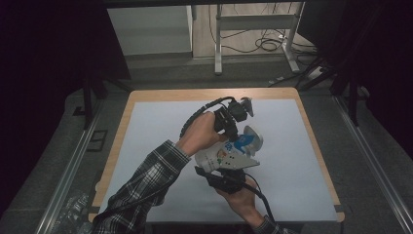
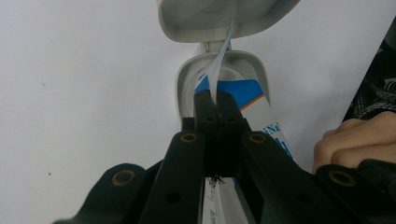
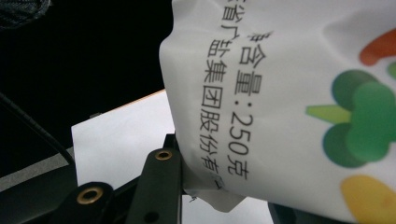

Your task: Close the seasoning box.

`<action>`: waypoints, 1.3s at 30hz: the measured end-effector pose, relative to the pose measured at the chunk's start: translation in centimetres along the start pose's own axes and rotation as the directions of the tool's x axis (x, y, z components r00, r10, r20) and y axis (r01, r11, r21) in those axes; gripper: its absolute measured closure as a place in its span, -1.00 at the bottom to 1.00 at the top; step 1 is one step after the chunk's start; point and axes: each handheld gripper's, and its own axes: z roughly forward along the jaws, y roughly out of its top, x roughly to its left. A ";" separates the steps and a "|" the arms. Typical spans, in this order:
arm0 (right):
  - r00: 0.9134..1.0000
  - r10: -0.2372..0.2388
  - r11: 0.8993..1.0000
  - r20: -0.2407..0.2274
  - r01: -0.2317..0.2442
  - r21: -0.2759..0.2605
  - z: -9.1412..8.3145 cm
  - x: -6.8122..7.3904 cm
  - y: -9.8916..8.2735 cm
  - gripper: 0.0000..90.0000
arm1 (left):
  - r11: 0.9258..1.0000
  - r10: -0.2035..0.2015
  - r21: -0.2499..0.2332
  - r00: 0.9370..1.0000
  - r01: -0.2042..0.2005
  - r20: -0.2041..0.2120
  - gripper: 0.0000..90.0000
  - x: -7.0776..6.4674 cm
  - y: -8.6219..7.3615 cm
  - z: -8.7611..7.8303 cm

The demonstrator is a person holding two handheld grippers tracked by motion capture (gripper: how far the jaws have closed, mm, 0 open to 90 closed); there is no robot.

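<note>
A white soft pack [image 1: 225, 158] with blue and coloured print is held above the white table sheet [image 1: 156, 131]. Its grey flip lid [image 1: 254, 138] stands open. My right gripper [image 1: 220, 174] is shut on the pack's lower body; in the right gripper view the pack [image 3: 289, 93] sits between my right gripper's [image 3: 224, 196] black jaws. From above, my left gripper [image 1: 234, 138] reaches down to the spout. In the left gripper view my left gripper [image 2: 216, 100] is shut on a thin white-and-blue seal strip [image 2: 223, 56] that rises from the spout ring [image 2: 187, 79] towards the open lid [image 2: 224, 18].
The white sheet covers a wooden table [image 1: 209, 93] with bare sheet on all sides of the hands. Behind the table stand a metal desk frame [image 1: 218, 44] and loose floor cables [image 1: 268, 44]. Metal rails [image 1: 68, 170] run along both sides. A hand [image 2: 355, 144] shows at the right of the left gripper view.
</note>
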 end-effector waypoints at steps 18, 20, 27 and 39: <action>1.000 -0.003 1.000 0.001 0.003 -0.003 0.0 0.0 0.0 0.59 | 1.000 0.000 -0.001 1.000 0.000 0.002 1.00 -0.1 0.1 0.0; 1.000 -0.003 1.000 0.001 0.003 -0.003 -0.1 0.0 0.0 0.59 | 1.000 0.001 -0.001 1.000 -0.001 0.003 1.00 -0.1 0.1 0.0; 1.000 -0.006 1.000 0.004 0.006 -0.004 -0.1 0.0 0.0 0.59 | 1.000 0.000 -0.002 1.000 0.000 0.003 1.00 -0.1 0.1 0.1; 1.000 -0.007 1.000 0.004 0.007 -0.004 -0.1 0.0 0.0 0.59 | 1.000 0.001 0.000 1.000 -0.001 0.004 1.00 -0.1 0.1 0.1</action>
